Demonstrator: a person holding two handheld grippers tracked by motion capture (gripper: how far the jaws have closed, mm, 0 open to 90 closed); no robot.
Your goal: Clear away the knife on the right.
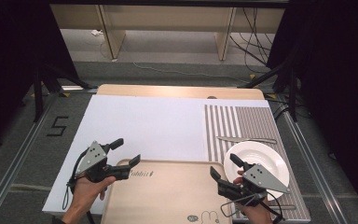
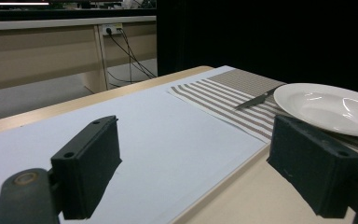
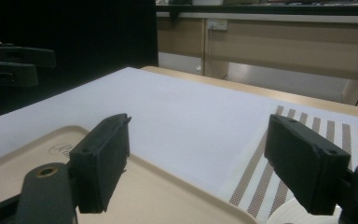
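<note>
My left gripper (image 1: 127, 151) is open and empty, held over the tan tray's (image 1: 168, 196) far left corner. In its own view the jaws stand wide apart (image 2: 196, 158) above the tray edge (image 2: 242, 196) and the white sheet (image 2: 168, 135). Open and empty too, my right gripper (image 1: 223, 165) hovers at the tray's right edge, next to a white plate (image 1: 261, 161). Its own view looks between the wide jaws (image 3: 198, 163) over the tray (image 3: 168, 196), with the left gripper (image 3: 14, 63) far off at the left.
A striped placemat (image 1: 242, 123) lies at the table's right and bears the plate (image 2: 326, 107). A knife (image 1: 247, 139) lies just beyond the plate, also the knife (image 2: 256, 99) in the left gripper view. The white sheet (image 1: 144, 126) covers the table's middle and left.
</note>
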